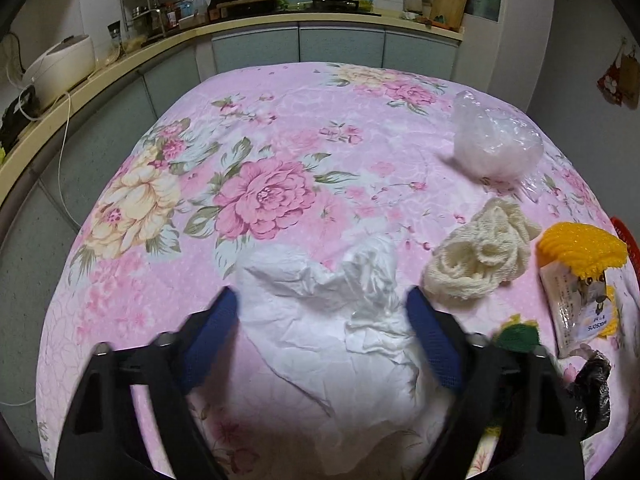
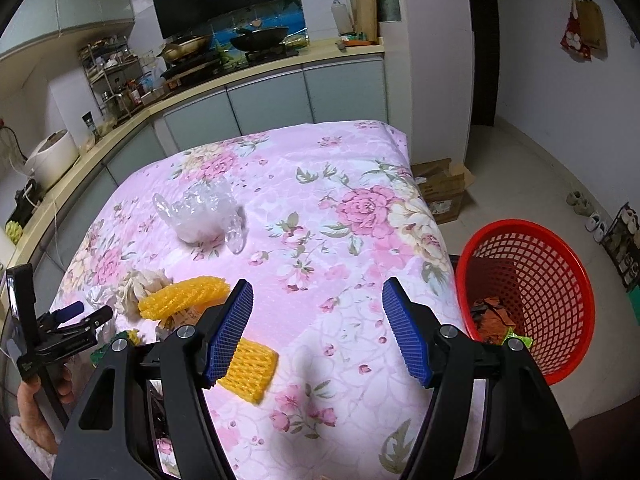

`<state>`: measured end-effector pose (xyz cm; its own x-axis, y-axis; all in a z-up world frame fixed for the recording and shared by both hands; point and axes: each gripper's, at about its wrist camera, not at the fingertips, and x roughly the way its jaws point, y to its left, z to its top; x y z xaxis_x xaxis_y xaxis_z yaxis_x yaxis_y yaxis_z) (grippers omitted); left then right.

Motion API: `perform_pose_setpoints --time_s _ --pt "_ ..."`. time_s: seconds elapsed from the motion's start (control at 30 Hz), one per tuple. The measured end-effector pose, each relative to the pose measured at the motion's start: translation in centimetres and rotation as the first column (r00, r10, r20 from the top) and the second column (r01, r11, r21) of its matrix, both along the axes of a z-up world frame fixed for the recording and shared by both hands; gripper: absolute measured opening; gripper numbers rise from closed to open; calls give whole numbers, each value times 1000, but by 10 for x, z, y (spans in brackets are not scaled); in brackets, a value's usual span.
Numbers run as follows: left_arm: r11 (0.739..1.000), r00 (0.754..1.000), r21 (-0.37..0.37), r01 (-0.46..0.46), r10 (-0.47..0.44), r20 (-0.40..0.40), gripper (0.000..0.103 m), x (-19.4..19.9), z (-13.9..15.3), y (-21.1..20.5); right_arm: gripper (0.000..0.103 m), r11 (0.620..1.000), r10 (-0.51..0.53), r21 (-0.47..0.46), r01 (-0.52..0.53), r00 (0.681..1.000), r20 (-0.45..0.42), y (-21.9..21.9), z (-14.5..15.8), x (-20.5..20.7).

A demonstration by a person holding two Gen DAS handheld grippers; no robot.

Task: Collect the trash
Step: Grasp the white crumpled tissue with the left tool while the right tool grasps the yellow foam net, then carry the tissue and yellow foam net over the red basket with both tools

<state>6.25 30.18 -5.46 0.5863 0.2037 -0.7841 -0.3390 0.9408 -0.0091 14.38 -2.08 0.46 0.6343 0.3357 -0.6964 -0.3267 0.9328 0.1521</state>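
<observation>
A crumpled white paper sheet (image 1: 320, 320) lies on the pink floral tablecloth (image 1: 248, 152). My left gripper (image 1: 322, 294) is open and straddles the paper, with its blue pads (image 1: 216, 332) at the paper's two edges. In the right wrist view my right gripper (image 2: 318, 284) hangs open over bare cloth with nothing between its fingers. A yellow foam net (image 2: 250, 368) lies partly behind its left finger. A second yellow net (image 2: 184, 296), a cream foam net (image 1: 480, 256) and a clear plastic bag (image 1: 496, 144) lie further off. The left gripper (image 2: 90, 311) shows at the left edge.
A red mesh basket (image 2: 560, 280) stands off the table's right side with wrappers (image 2: 492, 316) inside. A printed packet (image 1: 576, 312) and black plastic (image 1: 592, 392) lie by the right edge. A kitchen counter (image 1: 120, 60) runs behind and to the left. A cardboard box (image 2: 444, 192) sits on the floor.
</observation>
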Motion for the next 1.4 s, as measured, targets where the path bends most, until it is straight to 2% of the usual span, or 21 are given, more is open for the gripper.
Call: perform_pose_setpoints --time_s 0.07,0.1,0.23,0.33,0.37,0.43,0.47,0.63,0.93,0.97,1.03,1.13,1.4 --pt "1000 1000 -30 -8 8 1 55 0 -2 4 65 1000 22 -4 -22 1000 2 8 0 0" --pt "999 1000 -43 -8 9 6 52 -1 -3 5 65 999 40 -6 -40 999 3 13 -1 0" --pt "999 1000 -44 5 -4 20 26 0 -3 2 65 994 105 -9 -105 994 5 35 -2 0" --pt "999 1000 -48 3 -2 26 15 0 -1 3 65 989 150 0 -150 989 -11 50 -4 2" --pt "999 1000 -47 1 1 29 14 0 0 4 65 985 170 6 -170 985 -21 56 -6 3" --pt "999 999 -44 -6 8 43 14 -3 5 6 76 982 189 15 -189 982 -28 64 -8 3" --pt "999 999 -44 -10 12 50 13 -4 7 7 77 980 197 21 -196 980 -27 67 -9 2" --pt "999 996 -44 -25 29 87 13 -10 19 12 77 963 268 18 -267 963 -40 95 -16 0" --pt "998 997 -60 -21 25 78 13 -9 15 12 77 957 284 -50 -287 957 -50 120 -39 7" --pt "998 997 -59 -20 25 79 13 -9 15 12 76 957 283 -50 -286 958 -48 121 -40 9" --pt "998 997 -60 -19 24 79 13 -9 15 12 65 956 286 -45 -288 957 -58 119 -42 11" --pt "998 997 -59 -19 24 75 13 -8 14 11 56 957 283 -38 -286 956 -76 116 -45 16" --pt "998 997 -59 -18 22 71 13 -7 12 10 36 962 267 -40 -271 961 -72 108 -47 20"
